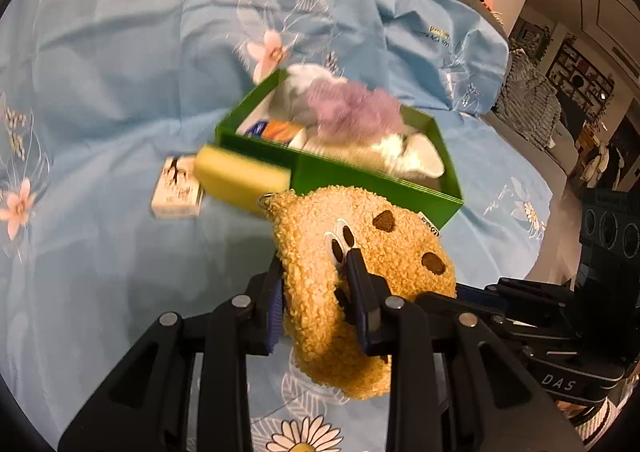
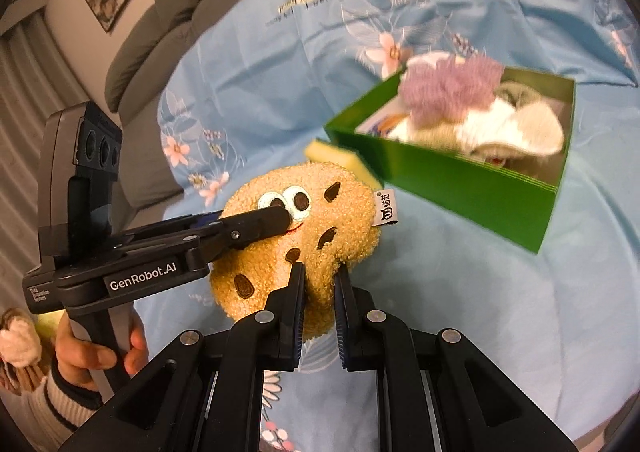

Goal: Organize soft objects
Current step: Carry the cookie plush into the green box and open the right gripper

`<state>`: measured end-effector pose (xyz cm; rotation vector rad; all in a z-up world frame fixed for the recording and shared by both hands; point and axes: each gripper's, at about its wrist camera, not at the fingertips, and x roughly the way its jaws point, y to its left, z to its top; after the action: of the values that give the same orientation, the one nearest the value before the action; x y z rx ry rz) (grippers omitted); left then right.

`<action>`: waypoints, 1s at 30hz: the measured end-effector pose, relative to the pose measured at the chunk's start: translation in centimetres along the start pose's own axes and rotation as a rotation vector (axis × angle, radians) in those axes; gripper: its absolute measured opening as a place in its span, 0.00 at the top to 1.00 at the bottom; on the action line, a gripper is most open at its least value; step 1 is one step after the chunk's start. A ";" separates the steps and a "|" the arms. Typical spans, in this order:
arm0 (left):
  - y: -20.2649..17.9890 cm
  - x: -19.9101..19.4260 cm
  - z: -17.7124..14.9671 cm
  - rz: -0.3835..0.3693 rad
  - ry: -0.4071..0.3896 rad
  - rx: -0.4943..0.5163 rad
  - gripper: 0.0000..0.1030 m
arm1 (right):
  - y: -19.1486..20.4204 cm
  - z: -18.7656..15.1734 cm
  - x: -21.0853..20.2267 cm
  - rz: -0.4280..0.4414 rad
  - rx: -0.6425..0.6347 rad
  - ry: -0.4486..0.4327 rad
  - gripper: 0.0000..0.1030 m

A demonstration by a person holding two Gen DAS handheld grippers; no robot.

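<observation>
Both grippers clamped on the cookie plush, box waiting behind

Right gripper [image 2: 319, 284] pinches the bottom edge of the cookie plush [image 2: 296, 240] at lower centre, while the left gripper [image 1: 316, 264] squeezes its face, so the plush hangs above the blue sheet [image 1: 100, 92]. Looks light and squishy, so a deep bite on the thick rim should hold better than the fuzz. Further up the frame sit a yellow sponge [image 1: 240, 176] and the green box [image 1: 376, 188], already stuffed with soft stuff.

Plush [image 1: 362, 272] before the box [image 1: 376, 188]; sponge [image 1: 240, 178] seemingly touching its left corner.
</observation>
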<state>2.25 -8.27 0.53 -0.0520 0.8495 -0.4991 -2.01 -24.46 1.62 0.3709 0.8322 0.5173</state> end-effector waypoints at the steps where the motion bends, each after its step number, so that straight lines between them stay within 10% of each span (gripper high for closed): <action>1: -0.2 -0.1 0.3 0.002 -0.005 0.003 0.73 | 0.0 0.4 -0.4 0.002 -0.003 -0.012 0.86; 30: -2.3 9.7 15.9 -0.023 -0.006 -0.017 0.71 | -8.7 14.4 0.7 -0.118 0.000 -0.187 0.86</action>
<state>18.33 -17.06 4.81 -0.0788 0.8480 -0.5134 12.02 -32.75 5.80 0.3624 0.6690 0.3669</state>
